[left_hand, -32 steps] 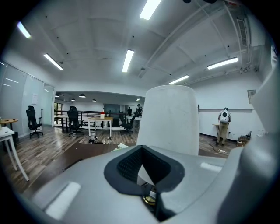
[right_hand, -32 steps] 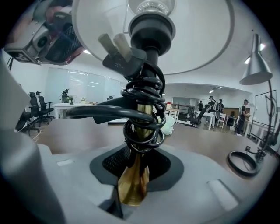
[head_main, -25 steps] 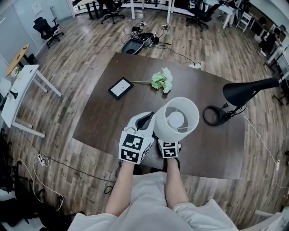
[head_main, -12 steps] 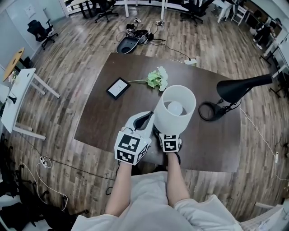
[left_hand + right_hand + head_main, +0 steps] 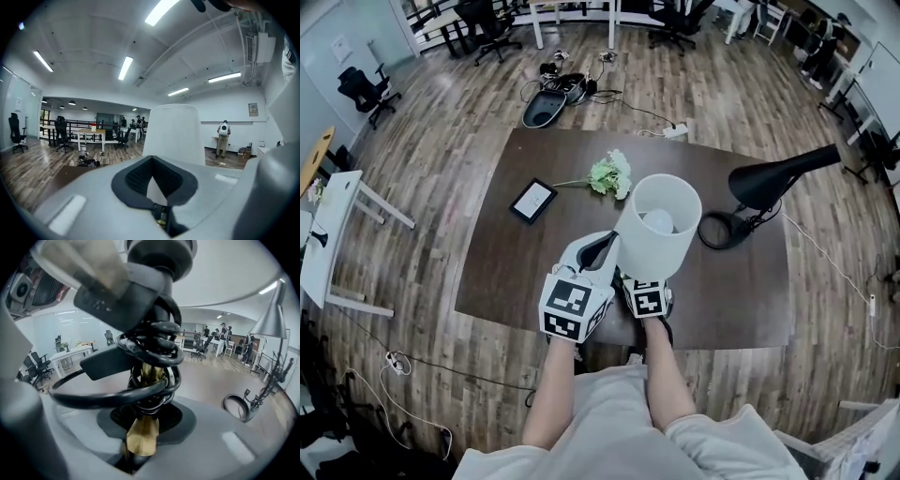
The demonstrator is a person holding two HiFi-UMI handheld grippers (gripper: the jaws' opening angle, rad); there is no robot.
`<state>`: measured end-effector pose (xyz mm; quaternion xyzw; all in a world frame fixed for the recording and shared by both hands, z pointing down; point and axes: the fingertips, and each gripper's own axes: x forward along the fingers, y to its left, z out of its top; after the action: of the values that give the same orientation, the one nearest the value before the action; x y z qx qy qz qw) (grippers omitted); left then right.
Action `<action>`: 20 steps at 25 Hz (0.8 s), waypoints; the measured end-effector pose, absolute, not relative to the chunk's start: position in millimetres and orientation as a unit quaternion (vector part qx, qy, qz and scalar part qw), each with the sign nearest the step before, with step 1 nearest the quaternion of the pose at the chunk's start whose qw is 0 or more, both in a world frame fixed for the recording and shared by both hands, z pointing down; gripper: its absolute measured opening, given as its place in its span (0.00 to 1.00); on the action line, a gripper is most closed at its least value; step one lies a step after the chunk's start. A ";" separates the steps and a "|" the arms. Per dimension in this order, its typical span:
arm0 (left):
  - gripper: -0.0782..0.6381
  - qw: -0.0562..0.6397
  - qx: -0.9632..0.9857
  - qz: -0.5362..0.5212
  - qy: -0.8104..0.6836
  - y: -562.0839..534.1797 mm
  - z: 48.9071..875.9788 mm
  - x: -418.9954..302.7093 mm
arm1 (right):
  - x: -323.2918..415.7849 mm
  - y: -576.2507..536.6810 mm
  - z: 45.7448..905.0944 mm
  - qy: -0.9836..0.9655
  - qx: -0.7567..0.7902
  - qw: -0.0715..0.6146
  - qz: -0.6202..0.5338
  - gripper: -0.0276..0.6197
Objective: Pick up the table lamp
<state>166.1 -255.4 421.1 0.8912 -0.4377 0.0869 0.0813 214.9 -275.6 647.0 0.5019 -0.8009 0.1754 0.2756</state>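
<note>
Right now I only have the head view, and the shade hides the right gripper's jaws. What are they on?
Observer: The right gripper is shut on the brass stem of the table lamp.
Operator: Anything tangled there?
Observer: A black cord is coiled round that stem just past the jaws.
Operator: Left gripper holding too?
Observer: No. The left gripper is open with nothing between its pads. The white shade stands right ahead of it.
</note>
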 end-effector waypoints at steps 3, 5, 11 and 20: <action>0.11 0.082 0.895 0.079 -0.432 -258.9 416.1 168.5 | 221.3 -274.1 642.4 -0.792 0.513 0.271 0.187 0.24; 0.11 0.086 0.902 0.067 -0.417 -256.4 408.9 173.5 | 227.3 -274.2 638.8 -0.786 0.524 0.269 0.188 0.23; 0.11 0.091 0.929 0.033 -0.358 -241.7 382.6 199.2 | 249.2 -280.0 625.7 -0.764 0.557 0.266 0.187 0.23; 0.11 0.057 0.970 0.022 -0.234 -207.1 385.9 219.3 | 250.0 -272.1 624.6 -0.759 0.560 0.265 0.199 0.24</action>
<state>219.3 -207.1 385.9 0.9704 -0.2335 0.0216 0.0573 250.0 -272.1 624.6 0.5604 -0.7592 0.1985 0.2647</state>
